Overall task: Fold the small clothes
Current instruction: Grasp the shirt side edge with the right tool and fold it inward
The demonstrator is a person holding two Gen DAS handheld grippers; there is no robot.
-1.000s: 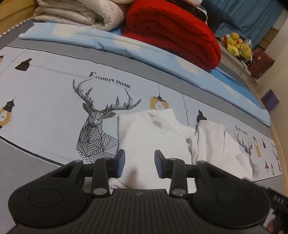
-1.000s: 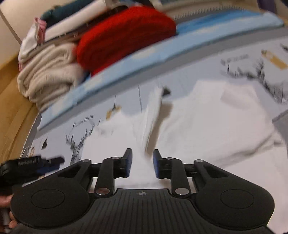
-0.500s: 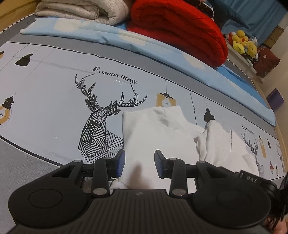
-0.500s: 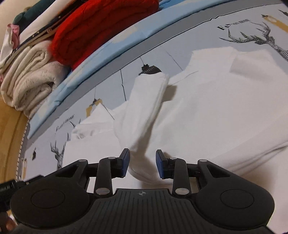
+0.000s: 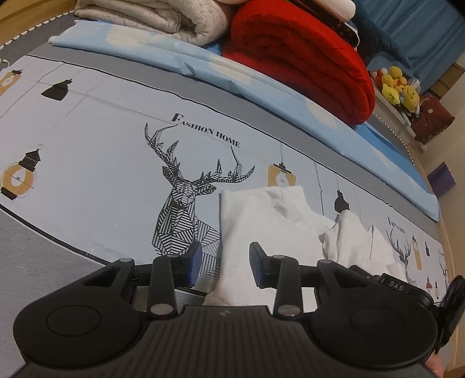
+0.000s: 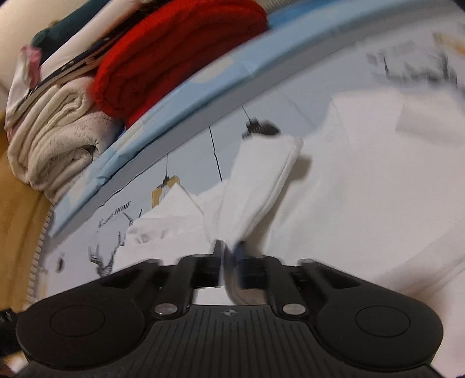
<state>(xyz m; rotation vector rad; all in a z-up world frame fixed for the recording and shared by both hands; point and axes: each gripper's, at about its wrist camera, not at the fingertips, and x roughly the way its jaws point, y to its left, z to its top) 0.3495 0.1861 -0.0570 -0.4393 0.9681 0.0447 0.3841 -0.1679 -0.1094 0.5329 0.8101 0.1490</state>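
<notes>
A small white garment lies on the printed bedsheet, its left part folded flat. My left gripper is open and empty, its fingers low over the garment's left edge. In the right wrist view the garment spreads to the right, and a sleeve rises from my right gripper, which is shut on the sleeve's lower end. That view is blurred. The right gripper's body shows at the lower right of the left wrist view.
A folded red blanket and a beige blanket are stacked at the far side of the bed on a light blue sheet. Yellow plush toys sit beyond the bed's right end. A wooden bed edge runs at left.
My right gripper has closed on the sleeve, which stood between its open fingers half a second ago. My left gripper has shifted slightly left, staying open.
</notes>
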